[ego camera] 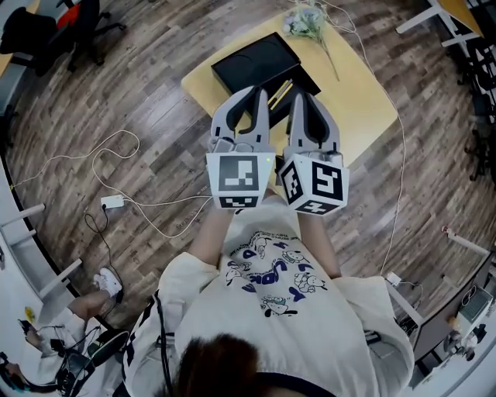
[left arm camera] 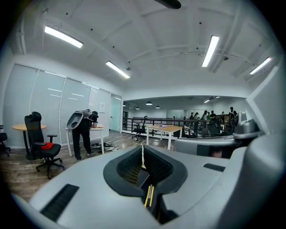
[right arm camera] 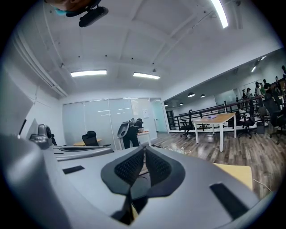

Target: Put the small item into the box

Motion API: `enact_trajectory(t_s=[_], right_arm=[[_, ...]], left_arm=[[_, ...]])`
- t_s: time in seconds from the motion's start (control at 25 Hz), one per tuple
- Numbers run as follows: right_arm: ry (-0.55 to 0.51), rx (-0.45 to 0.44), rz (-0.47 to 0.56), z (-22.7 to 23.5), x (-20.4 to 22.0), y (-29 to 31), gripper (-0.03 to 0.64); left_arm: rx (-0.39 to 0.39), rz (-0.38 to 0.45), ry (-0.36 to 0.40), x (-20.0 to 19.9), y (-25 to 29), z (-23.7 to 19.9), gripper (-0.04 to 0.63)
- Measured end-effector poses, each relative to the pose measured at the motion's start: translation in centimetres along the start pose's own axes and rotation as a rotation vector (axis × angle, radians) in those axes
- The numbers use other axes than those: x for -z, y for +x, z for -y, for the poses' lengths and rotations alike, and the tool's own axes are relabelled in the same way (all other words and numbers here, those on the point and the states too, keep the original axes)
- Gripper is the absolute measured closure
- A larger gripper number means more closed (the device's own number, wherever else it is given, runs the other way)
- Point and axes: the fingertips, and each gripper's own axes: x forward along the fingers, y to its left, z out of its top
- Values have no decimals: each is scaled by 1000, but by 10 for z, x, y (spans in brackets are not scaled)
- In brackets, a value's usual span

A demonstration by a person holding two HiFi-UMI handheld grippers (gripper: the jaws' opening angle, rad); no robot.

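A black flat box point(ego camera: 256, 63) lies on a small yellow table point(ego camera: 364, 101), with a thin yellow stick point(ego camera: 280, 93) at its near edge. A small bunch of pale flowers point(ego camera: 304, 22) rests at the table's far corner. I hold both grippers side by side over the table's near edge, in front of my chest, pointing out level into the room. My left gripper point(ego camera: 260, 93) point(left arm camera: 142, 154) is shut, pads together with nothing between them. My right gripper point(ego camera: 297, 97) point(right arm camera: 144, 152) is shut and empty too.
White cables and a power strip point(ego camera: 113, 201) trail over the wood floor left of the table. Office chairs point(ego camera: 77, 31) stand at the far left. Ahead in the room a person point(left arm camera: 82, 132) bends at a desk, near a black chair point(left arm camera: 42, 147) and other tables point(right arm camera: 219, 120).
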Motion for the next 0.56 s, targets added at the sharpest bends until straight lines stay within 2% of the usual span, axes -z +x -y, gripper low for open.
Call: enact_trajectory(t_s=[0.56], right_arm=[[-9,5,5,0,-3,5,580]], left_arm=[[5,11,7,-6,4,-1,572]])
